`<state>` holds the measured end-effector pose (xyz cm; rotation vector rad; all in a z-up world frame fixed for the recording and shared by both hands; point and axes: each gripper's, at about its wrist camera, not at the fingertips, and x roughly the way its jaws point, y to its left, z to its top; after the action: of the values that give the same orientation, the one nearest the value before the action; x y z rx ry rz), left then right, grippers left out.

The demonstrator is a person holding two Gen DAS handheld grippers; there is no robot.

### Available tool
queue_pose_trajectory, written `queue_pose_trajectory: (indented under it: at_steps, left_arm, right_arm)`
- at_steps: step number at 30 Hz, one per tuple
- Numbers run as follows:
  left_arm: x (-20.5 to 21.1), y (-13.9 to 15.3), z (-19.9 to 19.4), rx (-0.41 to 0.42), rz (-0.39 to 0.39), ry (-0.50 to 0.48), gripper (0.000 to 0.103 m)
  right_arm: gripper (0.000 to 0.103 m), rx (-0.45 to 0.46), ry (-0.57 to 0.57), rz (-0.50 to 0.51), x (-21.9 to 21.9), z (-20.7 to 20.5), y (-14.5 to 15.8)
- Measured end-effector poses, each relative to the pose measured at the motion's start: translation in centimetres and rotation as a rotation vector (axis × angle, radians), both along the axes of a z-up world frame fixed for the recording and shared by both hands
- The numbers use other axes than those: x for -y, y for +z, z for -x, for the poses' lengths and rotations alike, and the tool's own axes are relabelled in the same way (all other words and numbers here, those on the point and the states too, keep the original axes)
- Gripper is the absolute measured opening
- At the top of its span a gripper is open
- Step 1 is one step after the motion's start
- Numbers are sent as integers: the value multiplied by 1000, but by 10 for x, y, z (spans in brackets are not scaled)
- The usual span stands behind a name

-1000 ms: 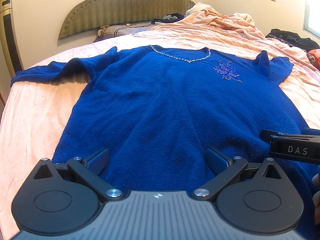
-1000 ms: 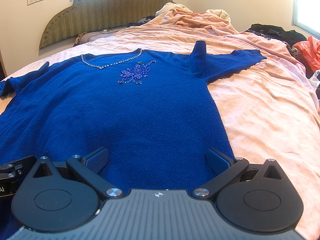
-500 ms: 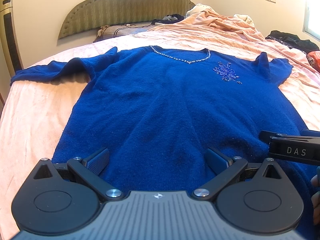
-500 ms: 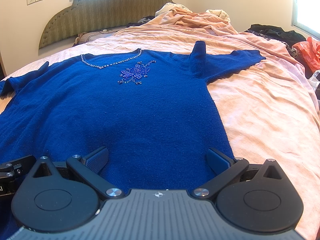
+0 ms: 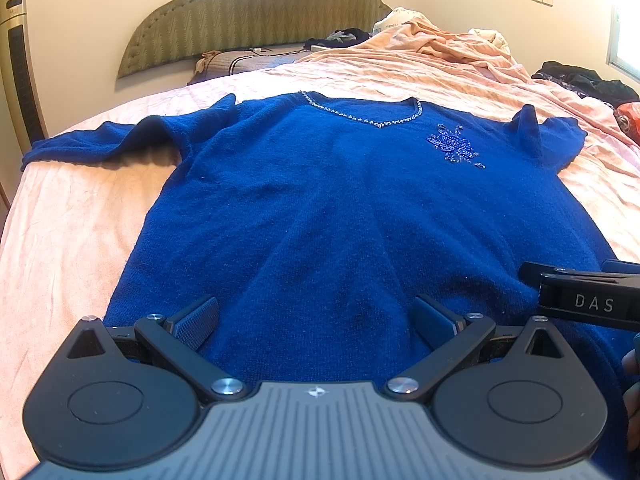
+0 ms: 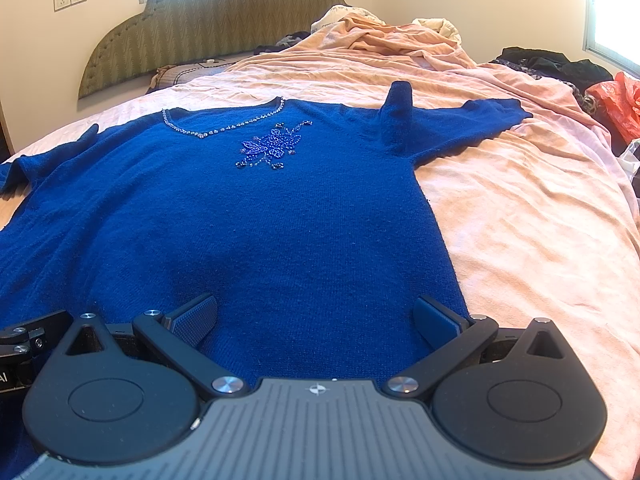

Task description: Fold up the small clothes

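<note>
A blue knitted sweater [image 5: 340, 208] [image 6: 248, 220] with a beaded neckline and a beaded flower lies spread flat, front up, on the pink bedsheet [image 5: 72, 232] [image 6: 532, 208]. Both sleeves stretch out sideways, and a small peak of fabric stands up at each shoulder. My left gripper [image 5: 316, 320] hovers open over the hem on the left part of the sweater. Over the hem near the sweater's right edge my right gripper [image 6: 316, 320] is open too. Neither holds anything. The right tool's black body [image 5: 588, 300] shows at the right edge of the left wrist view.
An olive headboard [image 5: 248, 12] and a pillow [image 5: 236, 64] stand at the far end. Crumpled pink bedding [image 6: 400, 36] is heaped at the back right. Dark clothes [image 6: 552, 60] and an orange bag [image 6: 620, 100] lie at the right edge. A tall fan [image 5: 20, 64] stands left.
Both grippers have crept slightly backward and stay open. The sweater has not moved.
</note>
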<state>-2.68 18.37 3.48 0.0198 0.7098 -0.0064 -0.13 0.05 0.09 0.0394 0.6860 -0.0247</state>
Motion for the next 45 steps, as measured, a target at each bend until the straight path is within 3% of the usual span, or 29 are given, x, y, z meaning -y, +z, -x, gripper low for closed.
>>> queue_pose_trajectory:
  at_steps: [18,22,25,28,33,35,38,40,42,45]
  left_arm:
    - [0,0,0,0,1,0,103]
    - [0,0,0,1,2,1,103]
    - [0,-1,0,1,0,2,103]
    - [-1,-1,0,1,1,3,103]
    - [0,-1,-1,1,0,4,103]
    - [-1,-1,-1,1,1,5,103]
    - [-1,-1,-1,1,0,7,103]
    - [0,-1,-1,1,-2,9,103]
    - [0,-1,-1,1,-2,9,103]
    - [0,-1,-1,1,-3,9,103]
  right_arm:
    - [103,9,32,-30,7,2,7]
    - [103,187,141,-105,37,7,43]
    - [103,283,165,-214,86,-8,73]
    - [103,249,119,-418,158,-51,84]
    - [102,227,-147,-831,300,-127,64]
    - [99,259,-221,-944,345,-155,50]
    - [95,321,-317,-1052,400,-193,28]
    - [88,318,-371,-1094,426,-222,8]
    - [80,306,-418,-1105,442,-249,-12]
    - [80,312,-422,-1090,449,-286,-31]
